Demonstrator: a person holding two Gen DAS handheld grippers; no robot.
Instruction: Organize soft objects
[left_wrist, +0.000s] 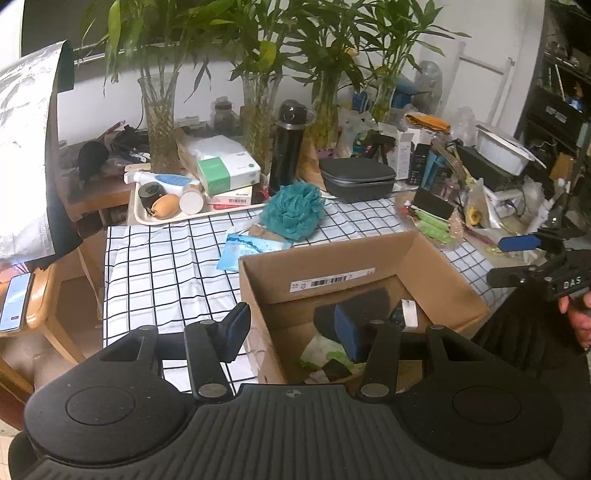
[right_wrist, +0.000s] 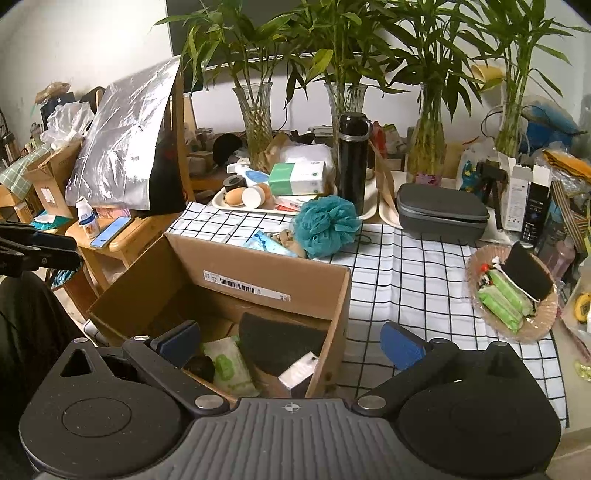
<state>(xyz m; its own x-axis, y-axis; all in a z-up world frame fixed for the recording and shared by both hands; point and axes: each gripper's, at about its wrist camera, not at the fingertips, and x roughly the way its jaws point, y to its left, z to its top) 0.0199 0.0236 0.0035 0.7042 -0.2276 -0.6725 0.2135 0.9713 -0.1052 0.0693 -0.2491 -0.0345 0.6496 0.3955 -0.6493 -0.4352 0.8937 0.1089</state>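
An open cardboard box (left_wrist: 332, 258) (right_wrist: 258, 266) stands on the checked cloth and holds a black sponge (right_wrist: 280, 339), a green wipes pack (right_wrist: 229, 365) and a small white carton (right_wrist: 299, 373). My left gripper (left_wrist: 293, 330) is open astride the box's left wall, with one finger outside and one inside, pressing on nothing. My right gripper (right_wrist: 291, 345) is wide open astride the right wall and empty. Behind the box lie a teal bath pouf (left_wrist: 293, 210) (right_wrist: 327, 225) and a light blue packet (left_wrist: 251, 247) (right_wrist: 269, 243).
A glass plate (right_wrist: 539, 325) at the right carries green packs and a black sponge. At the back stand a tray (right_wrist: 221, 201) of small items, a black flask (right_wrist: 352, 162), a grey case (right_wrist: 439, 214) and vases of bamboo. A phone (right_wrist: 110, 230) lies on a wooden stool to the left.
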